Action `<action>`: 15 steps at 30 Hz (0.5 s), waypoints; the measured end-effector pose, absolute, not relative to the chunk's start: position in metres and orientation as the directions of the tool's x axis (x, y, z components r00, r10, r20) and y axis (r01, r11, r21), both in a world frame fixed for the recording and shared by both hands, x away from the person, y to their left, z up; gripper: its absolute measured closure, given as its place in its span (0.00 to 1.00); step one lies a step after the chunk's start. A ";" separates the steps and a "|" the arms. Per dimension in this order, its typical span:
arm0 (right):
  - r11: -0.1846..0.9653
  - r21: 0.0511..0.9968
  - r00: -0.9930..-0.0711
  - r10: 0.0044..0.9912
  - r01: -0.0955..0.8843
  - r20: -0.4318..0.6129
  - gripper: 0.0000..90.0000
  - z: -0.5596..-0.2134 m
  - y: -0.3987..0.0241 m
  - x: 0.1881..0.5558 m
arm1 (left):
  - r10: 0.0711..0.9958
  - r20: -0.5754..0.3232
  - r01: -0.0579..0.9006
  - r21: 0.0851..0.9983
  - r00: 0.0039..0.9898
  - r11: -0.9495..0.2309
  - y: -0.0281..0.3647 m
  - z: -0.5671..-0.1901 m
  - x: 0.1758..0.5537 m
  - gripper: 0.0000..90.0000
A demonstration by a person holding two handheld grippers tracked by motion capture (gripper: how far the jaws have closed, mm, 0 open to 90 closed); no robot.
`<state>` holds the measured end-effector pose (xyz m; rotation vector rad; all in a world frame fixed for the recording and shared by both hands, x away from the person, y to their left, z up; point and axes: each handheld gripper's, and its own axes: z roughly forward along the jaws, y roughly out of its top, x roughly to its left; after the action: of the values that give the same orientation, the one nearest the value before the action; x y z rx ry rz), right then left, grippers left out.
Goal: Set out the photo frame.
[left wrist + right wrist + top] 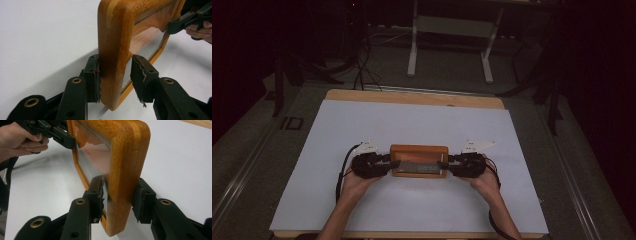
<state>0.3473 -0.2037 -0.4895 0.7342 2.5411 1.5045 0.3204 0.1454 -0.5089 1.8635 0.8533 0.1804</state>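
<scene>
While we hold wooden frame (pixel 419 160) from both ends, it sits mid-table on white sheet (pixel 412 125), glass face up. Left gripper (pixel 115 77): one pad pressed on outer edge of end rail, other pad just off glass side, so we cannot tell if pinch is firm. Right gripper (pixel 119 201): both pads squeezing opposite end rail. Grip at both ends, we reckon, keeps frame level and steady for lift.
</scene>
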 end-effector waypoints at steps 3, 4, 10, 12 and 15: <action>0.389 0.843 -0.874 0.454 0.371 0.175 0.71 -0.491 -0.204 0.348 | 0.627 -0.265 0.485 0.849 0.733 -0.208 0.146 -0.511 0.322 0.67; 0.389 0.843 -0.874 0.454 0.371 0.175 0.71 -0.491 -0.204 0.348 | 0.627 -0.265 0.485 0.849 0.733 -0.208 0.146 -0.511 0.322 0.67; 0.377 0.833 -0.865 0.455 0.404 0.213 0.71 -0.495 -0.205 0.352 | 0.627 -0.284 0.501 0.842 0.725 -0.199 0.146 -0.513 0.324 0.67; 0.374 0.831 -0.862 0.455 0.411 0.222 0.71 -0.496 -0.205 0.352 | 0.627 -0.290 0.504 0.842 0.723 -0.192 0.146 -0.513 0.324 0.67; 0.367 0.828 -0.859 0.454 0.423 0.237 0.71 -0.497 -0.206 0.353 | 0.624 -0.303 0.509 0.842 0.721 -0.179 0.147 -0.513 0.325 0.68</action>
<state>0.3531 -0.2064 -0.4969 0.8254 2.5717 1.5426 0.3248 0.1470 -0.5133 1.8335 0.8852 0.1312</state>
